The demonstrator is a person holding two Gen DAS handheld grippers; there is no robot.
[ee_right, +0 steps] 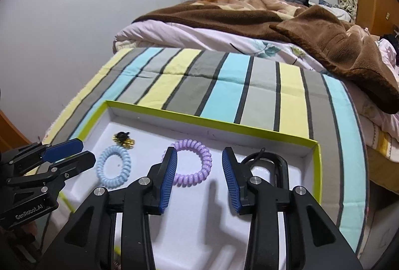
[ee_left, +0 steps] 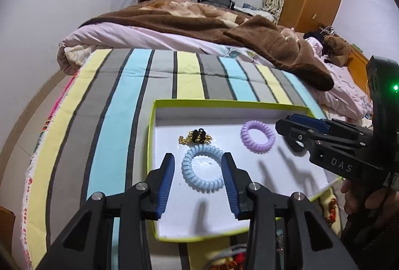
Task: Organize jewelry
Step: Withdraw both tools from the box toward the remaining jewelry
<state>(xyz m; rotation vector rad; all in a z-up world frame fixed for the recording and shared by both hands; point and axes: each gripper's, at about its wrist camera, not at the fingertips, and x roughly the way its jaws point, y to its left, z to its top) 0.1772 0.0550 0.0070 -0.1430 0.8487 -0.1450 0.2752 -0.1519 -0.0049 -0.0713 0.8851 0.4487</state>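
Two coil bands, beaded piece, tray

The left claw pointed steeply downward, its blue-padded fingers spread apart and gripping nothing. The right claw hung alongside at a like tilt, its fingers likewise parted and empty. A hand gripped the right claw's handle.

Glossy plastic coil ties; matt cardboard tray; cloth blanket.
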